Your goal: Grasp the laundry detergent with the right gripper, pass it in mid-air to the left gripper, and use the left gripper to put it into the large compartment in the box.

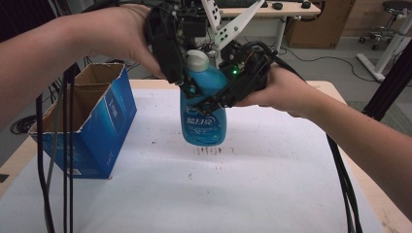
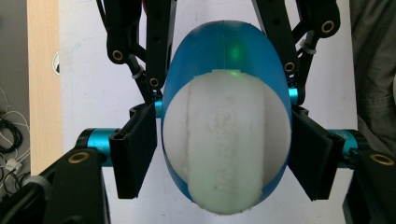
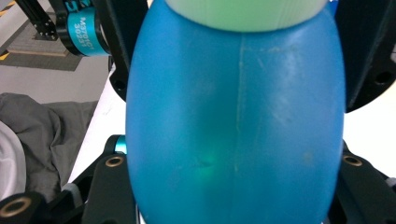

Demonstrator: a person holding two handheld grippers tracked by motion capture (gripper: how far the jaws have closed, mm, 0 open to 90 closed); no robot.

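Note:
A blue detergent bottle with a white cap stands upright over the middle of the white table; whether its base touches the table I cannot tell. My left gripper comes down from above and is shut on the bottle's shoulder beside the cap. In the left gripper view its pads press both sides of the bottle below the cap. My right gripper reaches in from the right, shut on the bottle's body, which spans the space between its jaws.
An open blue cardboard box stands at the table's left. Black cables hang from both grippers near the left and right edges. A desk and a stool stand beyond the table. Grey cloth lies on the floor.

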